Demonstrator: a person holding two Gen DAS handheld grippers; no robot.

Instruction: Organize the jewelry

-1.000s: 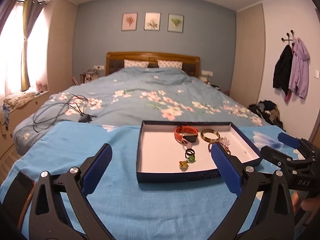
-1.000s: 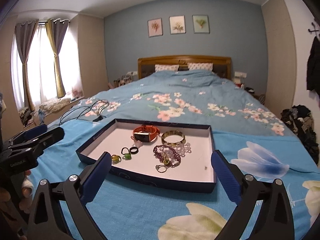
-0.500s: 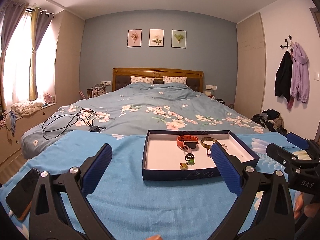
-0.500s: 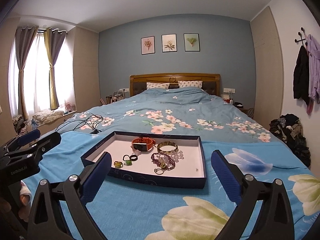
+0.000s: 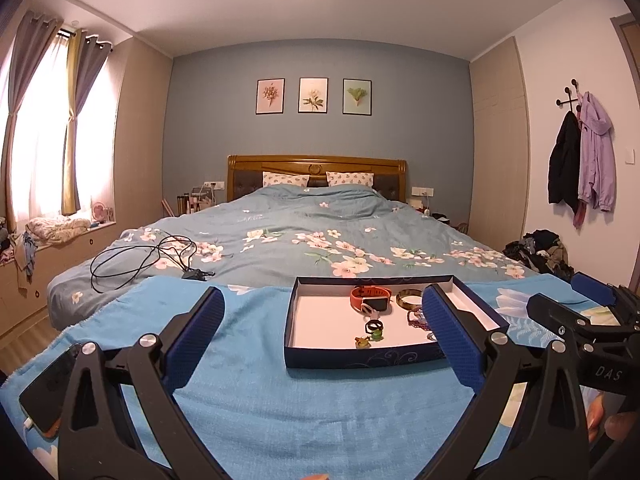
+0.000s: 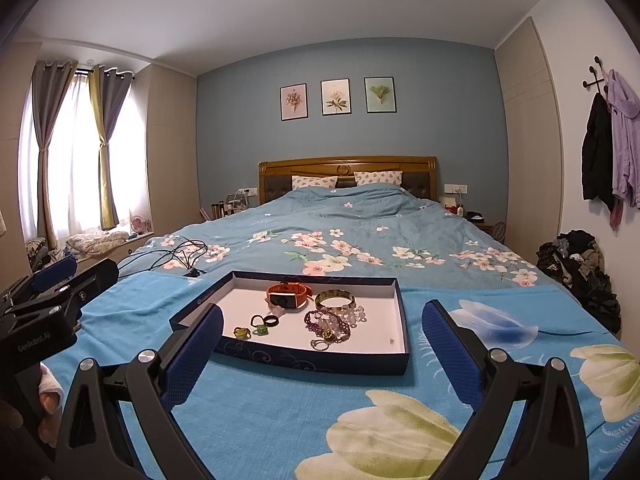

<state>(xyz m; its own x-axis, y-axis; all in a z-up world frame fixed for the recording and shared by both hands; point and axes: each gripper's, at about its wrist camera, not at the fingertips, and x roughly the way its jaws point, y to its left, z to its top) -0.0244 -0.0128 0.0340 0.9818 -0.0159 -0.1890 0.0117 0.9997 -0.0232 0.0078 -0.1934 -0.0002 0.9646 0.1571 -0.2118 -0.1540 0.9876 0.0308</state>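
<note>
A dark blue tray (image 6: 320, 358) with a white floor sits on the blue floral blanket; it also shows in the left wrist view (image 5: 360, 358). In it lie an orange watch (image 6: 289, 295), a gold bangle (image 6: 335, 300), a purple bead necklace (image 6: 326, 325), clear beads (image 6: 356, 314), a black ring (image 6: 271, 321), green rings (image 6: 260, 330) and a silver ring (image 6: 319, 345). My right gripper (image 6: 322, 340) is open and empty, held back in front of the tray. My left gripper (image 5: 322, 326) is open and empty, left of the tray's front.
A black phone (image 5: 50, 394) lies at the blanket's left edge. Black cables (image 5: 140, 260) lie on the bed beyond. A clothes pile (image 6: 580, 268) sits on the floor at right. Coats (image 5: 580, 160) hang on the right wall.
Both grippers have drawn back and tilted up from the tray, so it looks smaller and lower and the ceiling light shows. The jewelry has not moved.
</note>
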